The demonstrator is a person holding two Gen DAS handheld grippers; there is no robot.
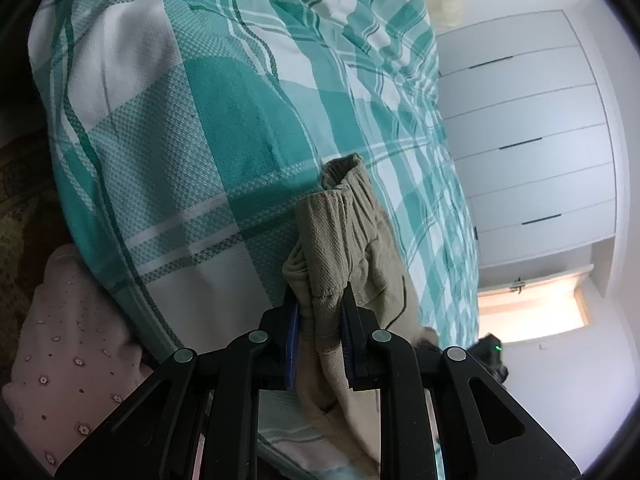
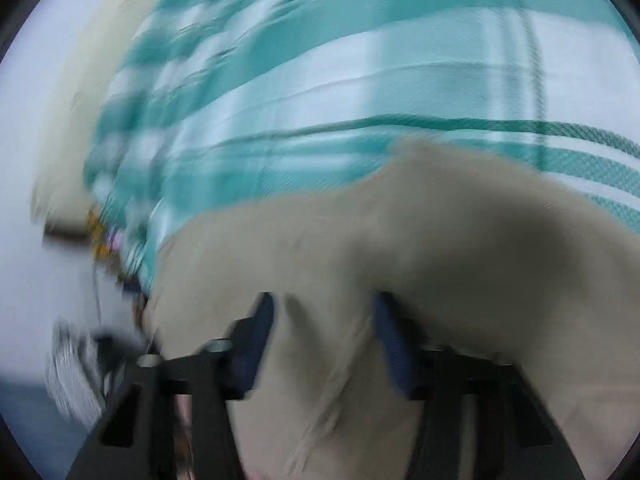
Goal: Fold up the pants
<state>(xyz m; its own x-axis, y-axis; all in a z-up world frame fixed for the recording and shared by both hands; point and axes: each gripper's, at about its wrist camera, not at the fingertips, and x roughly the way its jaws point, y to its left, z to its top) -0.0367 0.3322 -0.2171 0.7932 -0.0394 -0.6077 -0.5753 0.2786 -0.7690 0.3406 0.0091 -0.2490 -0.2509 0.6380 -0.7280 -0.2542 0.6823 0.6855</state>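
Note:
Khaki pants [image 1: 340, 232] hang bunched over a teal and white checked bedspread [image 1: 200, 120]. My left gripper [image 1: 320, 292] is shut on a folded, stitched edge of them, with the cloth pinched between the blue pads and trailing down behind the fingers. The right wrist view is blurred. In it the pants [image 2: 440, 248] spread across the bedspread [image 2: 320, 80], and my right gripper [image 2: 324, 308] stands over them with its jaws apart. A ridge of the khaki cloth lies between the blue pads, which do not visibly press on it.
A white wardrobe with dark handles [image 1: 528, 120] and a lit doorway [image 1: 532, 308] stand beyond the bed's far side. A pink dotted cloth [image 1: 72, 340] lies at lower left beside the bed edge, over a dark patterned rug [image 1: 20, 200]. A dark device with a green light [image 1: 494, 350] shows at right.

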